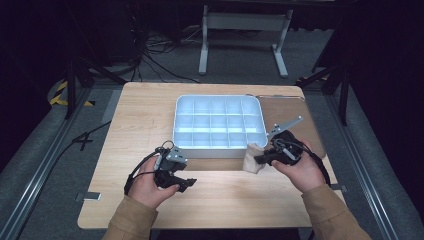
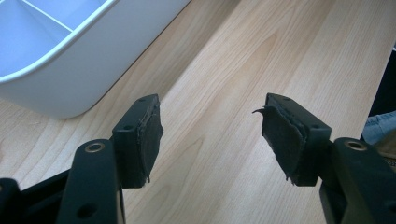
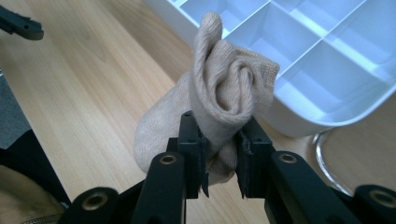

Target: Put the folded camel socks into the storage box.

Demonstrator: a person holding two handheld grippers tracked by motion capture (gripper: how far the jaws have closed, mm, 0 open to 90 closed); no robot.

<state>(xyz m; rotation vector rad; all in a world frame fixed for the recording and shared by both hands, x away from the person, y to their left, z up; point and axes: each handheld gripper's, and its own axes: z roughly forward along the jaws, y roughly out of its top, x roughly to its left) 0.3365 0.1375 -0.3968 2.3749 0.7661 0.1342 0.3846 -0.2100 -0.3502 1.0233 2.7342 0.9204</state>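
A rolled beige sock (image 3: 224, 100) is pinched between the jaws of my right gripper (image 3: 221, 161), which is shut on it. In the high view the sock (image 1: 251, 159) hangs just in front of the white divided tray (image 1: 219, 150), near its front right corner, with the right gripper (image 1: 260, 161) to its right. My left gripper (image 1: 187, 183) rests at the front left of the wooden table (image 1: 140, 120), open, its pads (image 2: 149, 140) wide apart over bare wood with nothing between them (image 2: 212, 135). The tray's corner (image 2: 70, 70) lies beside it.
The tray has several compartments with nothing in them. A round clear ring (image 3: 327, 163) lies on the wood beside the tray's corner. The table's front edge is near both hands. Cables and a metal frame (image 1: 245, 30) lie on the floor beyond.
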